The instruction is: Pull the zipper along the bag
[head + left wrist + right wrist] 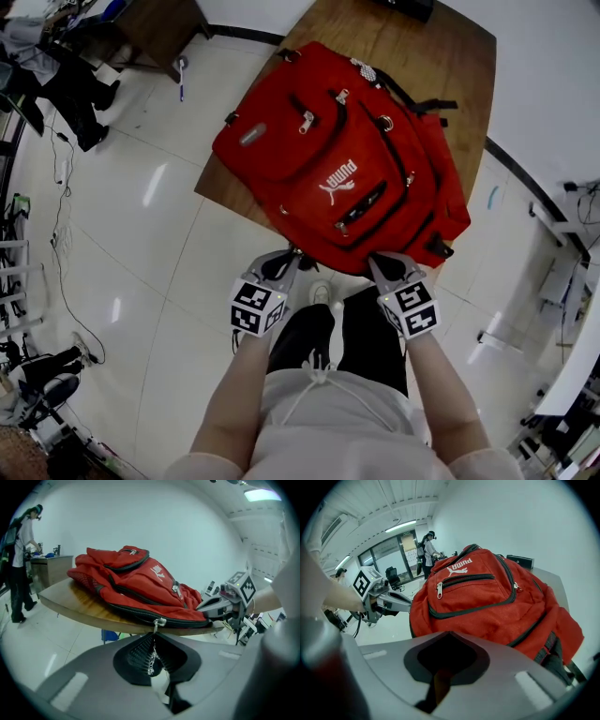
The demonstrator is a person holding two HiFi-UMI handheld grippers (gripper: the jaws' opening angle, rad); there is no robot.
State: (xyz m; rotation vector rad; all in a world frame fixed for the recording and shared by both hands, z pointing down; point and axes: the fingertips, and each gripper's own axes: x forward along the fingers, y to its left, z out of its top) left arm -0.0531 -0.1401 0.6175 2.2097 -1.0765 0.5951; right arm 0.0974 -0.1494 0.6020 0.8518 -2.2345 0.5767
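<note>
A red backpack [328, 159] lies flat on a wooden table [412, 47], its bottom edge hanging slightly over the near rim. My left gripper [293, 255] is at that edge, shut on the silver zipper pull [151, 660]. The pull hangs from the slider [159, 622] on the black zipper track. My right gripper [377, 261] sits a little to the right at the same edge. Its jaws are closed against the red fabric [487, 602], and the pinched part is hidden behind them. In the left gripper view the right gripper [206, 605] rests against the bag.
The table rim [70, 604] juts out over a glossy tiled floor. A black box [520, 560] stands at the table's far end. People work at the back of the room [21, 559] [429, 550]. Cables and equipment lie along the left wall [56, 216].
</note>
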